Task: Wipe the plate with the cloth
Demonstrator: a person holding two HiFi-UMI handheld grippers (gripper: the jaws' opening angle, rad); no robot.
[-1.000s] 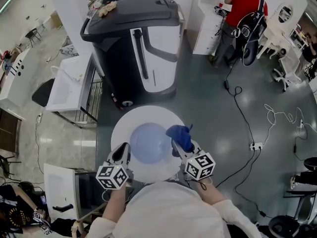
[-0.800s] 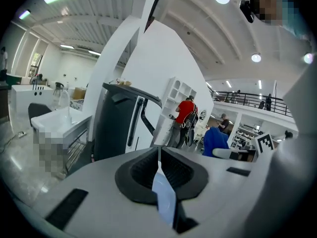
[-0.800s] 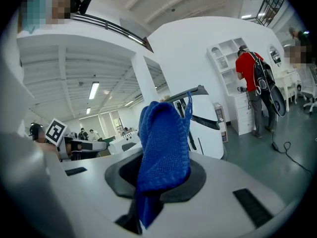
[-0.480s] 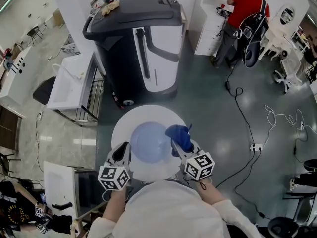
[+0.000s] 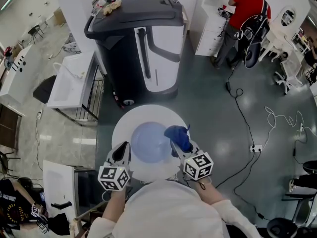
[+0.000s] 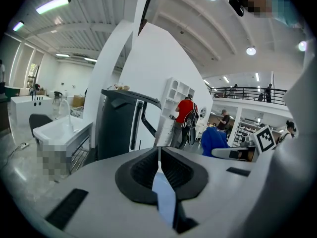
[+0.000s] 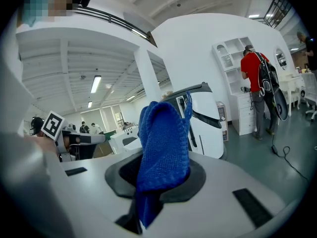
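Left gripper (image 5: 122,153) is clenched on the thin rim of one smooth, round, pale-blue plate (image 5: 150,143), which stands edge-on between its jaws. Right gripper (image 7: 161,180) grasps one knitted blue cloth (image 7: 164,143), bunched up from its jaws, at the plate's right rim

The head camera is looking steeply down from above the person onto the round table (image 5: 124,125) close below. Each gripper camera is riding just behind its own jaws, facing nearly level across the room. The one on the left gripper (image 5: 122,153) is crowding a pale sliver, seemingly the rim of the plate (image 5: 151,143), and the one on the right gripper (image 5: 177,147) is crowding the cloth (image 5: 179,135). All three views are sharing the dark bin (image 5: 133,43) and the person in red (image 5: 245,6).
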